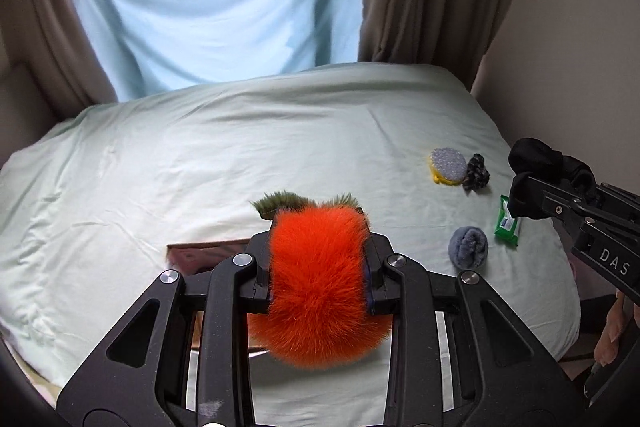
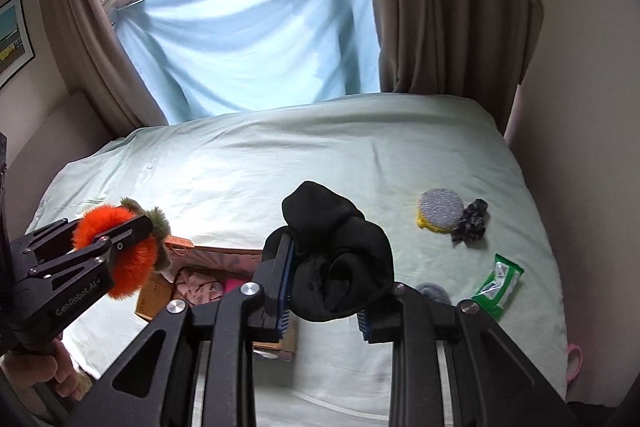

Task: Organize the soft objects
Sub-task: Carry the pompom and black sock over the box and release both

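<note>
Bulging out on both sides of the jaws, the orange plush toy point(image 1: 320, 283) was pinched across its middle by the left gripper point(image 1: 318, 267), its olive-green tufts poking forward above a cardboard box point(image 2: 208, 283) that sat open on the bed point(image 1: 240, 147). It looked light and very compressible (long fur, no stiff core that I could make out), so a hold across the thickest part seemed safest; a grip on the fur tips alone would likely slip. The right gripper point(image 2: 326, 291) was closed on a bundle of black fabric point(image 2: 336, 267), probably a sock or cap, which drooped limply over the fingers and would handle much the same. Both hung in the air near the box, which already held pinkish cloth. Farther right on the pale sheet lay a grey rolled sock point(image 1: 468, 247), a green wipes pack point(image 1: 508, 223), a yellow-backed sponge point(image 1: 448, 165) and, touching it, a dark scrunchie point(image 1: 476, 173).
</note>
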Demonstrator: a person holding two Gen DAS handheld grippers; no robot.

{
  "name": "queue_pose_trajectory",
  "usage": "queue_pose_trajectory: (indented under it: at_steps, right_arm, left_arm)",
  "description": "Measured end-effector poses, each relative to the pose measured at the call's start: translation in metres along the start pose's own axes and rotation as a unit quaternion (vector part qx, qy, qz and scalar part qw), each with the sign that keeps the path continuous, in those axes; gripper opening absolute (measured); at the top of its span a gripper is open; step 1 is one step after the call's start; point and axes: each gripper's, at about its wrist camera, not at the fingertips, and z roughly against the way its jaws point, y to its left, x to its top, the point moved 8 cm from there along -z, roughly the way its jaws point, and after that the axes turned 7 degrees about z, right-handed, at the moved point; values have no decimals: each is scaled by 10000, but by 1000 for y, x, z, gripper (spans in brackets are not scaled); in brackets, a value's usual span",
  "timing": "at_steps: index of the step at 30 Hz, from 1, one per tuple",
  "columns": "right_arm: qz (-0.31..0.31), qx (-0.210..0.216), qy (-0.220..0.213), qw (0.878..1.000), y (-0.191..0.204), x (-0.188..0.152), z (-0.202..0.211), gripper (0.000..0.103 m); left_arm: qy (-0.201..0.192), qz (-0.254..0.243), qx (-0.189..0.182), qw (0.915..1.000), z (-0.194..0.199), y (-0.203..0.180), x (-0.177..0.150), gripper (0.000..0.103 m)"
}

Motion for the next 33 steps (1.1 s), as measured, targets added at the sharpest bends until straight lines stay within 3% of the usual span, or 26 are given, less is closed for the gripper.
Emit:
queue_pose_trajectory:
  at_steps: [8, 14, 22, 33]
  right_arm:
    - [-28, 433, 533, 9976, 98, 0, -53, 24]
    - [-95, 441, 1070, 9932, 141, -21, -102, 24]
    - [-245, 446, 1826, 9819, 175, -47, -167, 24]
    - [-217, 610, 2770, 9587, 180, -80, -250, 24]
  left_arm:
    - [368, 379, 379, 9979, -17, 121, -16, 26]
    - [796, 500, 319, 9951, -54, 175, -40, 26]
    - [1484, 476, 167, 9876, -111, 201, -81, 26]
    - [2380, 438, 154, 9702, -175, 204, -125, 26]
